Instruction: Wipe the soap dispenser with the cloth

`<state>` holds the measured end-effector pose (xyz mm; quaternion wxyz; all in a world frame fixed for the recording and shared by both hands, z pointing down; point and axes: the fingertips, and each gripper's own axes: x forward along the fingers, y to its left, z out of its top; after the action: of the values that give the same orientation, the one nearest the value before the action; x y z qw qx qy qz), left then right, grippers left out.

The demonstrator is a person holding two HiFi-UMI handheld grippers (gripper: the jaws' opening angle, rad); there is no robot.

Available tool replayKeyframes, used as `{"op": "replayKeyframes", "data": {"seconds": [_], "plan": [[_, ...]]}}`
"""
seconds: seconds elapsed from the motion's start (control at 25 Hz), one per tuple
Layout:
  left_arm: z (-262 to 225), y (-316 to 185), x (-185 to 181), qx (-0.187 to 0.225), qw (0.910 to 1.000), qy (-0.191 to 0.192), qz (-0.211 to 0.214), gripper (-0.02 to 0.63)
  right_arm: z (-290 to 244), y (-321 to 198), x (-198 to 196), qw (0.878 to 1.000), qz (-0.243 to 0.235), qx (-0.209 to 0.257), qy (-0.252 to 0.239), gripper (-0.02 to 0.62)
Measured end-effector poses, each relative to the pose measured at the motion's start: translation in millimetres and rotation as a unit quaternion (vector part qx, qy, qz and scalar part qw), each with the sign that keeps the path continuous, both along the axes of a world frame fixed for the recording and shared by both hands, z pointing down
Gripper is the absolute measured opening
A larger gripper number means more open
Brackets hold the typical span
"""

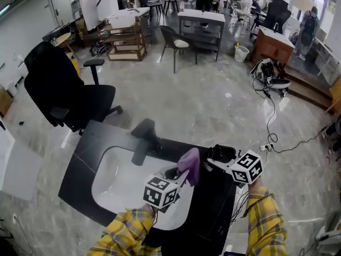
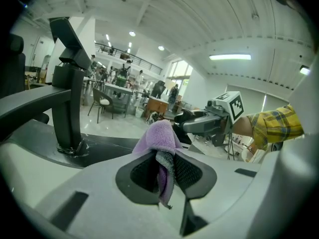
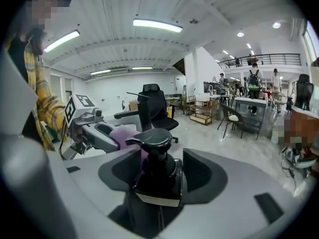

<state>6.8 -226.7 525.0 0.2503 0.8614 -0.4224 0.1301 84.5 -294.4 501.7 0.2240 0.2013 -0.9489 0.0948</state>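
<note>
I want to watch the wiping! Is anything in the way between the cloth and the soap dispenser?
Nothing visible is in the way. The cloth, pinched in the left tool, sits close beside the dispenser. The dispenser stands between the open jaws of the right tool, which flank two of its sides.

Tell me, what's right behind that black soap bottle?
In the right gripper view, the purple cloth sits behind the soap dispenser, pinched by the left gripper. The pump head covers part of the cloth, and a black office chair stands farther back.
</note>
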Motion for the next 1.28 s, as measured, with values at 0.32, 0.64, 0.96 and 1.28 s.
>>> {"op": "replayKeyframes", "data": {"seconds": [0.32,0.64,0.96,1.28], "plan": [[6,-1,-8,-0.001,0.9999,-0.004,-0.010,0.064,7,2,-1,0.998,0.012,-0.052,-0.025,0.195],[8,-2,0,0.000,0.9999,0.003,-0.011,0.064,8,4,5,0.985,0.142,-0.065,-0.069,0.189],[3,-1,2,-0.003,0.9994,0.022,-0.026,0.064,8,10,12,0.956,0.275,-0.078,-0.072,0.189],[-2,1,2,-0.003,0.9986,0.037,-0.038,0.064,8,18,16,0.918,0.373,-0.093,-0.096,0.189]]}}
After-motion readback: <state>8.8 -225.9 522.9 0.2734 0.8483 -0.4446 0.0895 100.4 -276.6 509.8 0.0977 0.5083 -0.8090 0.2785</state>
